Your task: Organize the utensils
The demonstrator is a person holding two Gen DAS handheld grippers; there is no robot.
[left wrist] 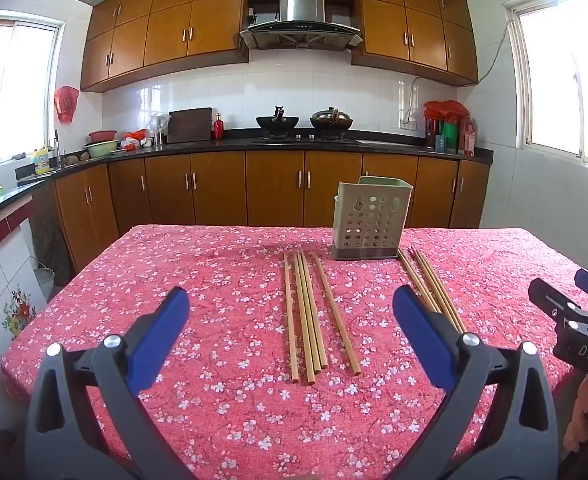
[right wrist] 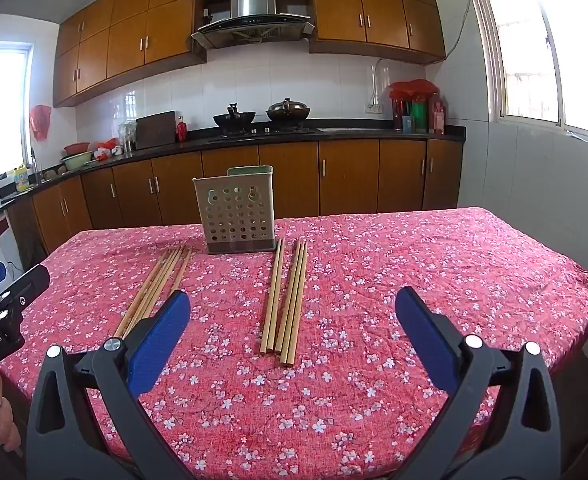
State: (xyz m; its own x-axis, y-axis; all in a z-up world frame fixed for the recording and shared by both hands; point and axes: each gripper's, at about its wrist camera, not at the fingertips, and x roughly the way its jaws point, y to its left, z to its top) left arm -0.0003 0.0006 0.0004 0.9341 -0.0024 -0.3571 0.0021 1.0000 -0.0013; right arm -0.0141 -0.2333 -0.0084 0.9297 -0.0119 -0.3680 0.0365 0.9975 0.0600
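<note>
The surface [left wrist: 221,408] is covered with a red cloth with small white flowers, and behind it stand the brown kitchen cabinets [left wrist: 273,188] along the far wall. A pale perforated utensil holder [left wrist: 368,220] stands upright at the far middle of the surface, with one group of chopsticks [left wrist: 314,312] lying flat to its left and a second group of chopsticks [right wrist: 285,304] to its right, both nearer than it. The left gripper [left wrist: 291,302] and the right gripper [right wrist: 294,306] hang above the near edge, each with jaws spread wide and nothing between them.
</note>
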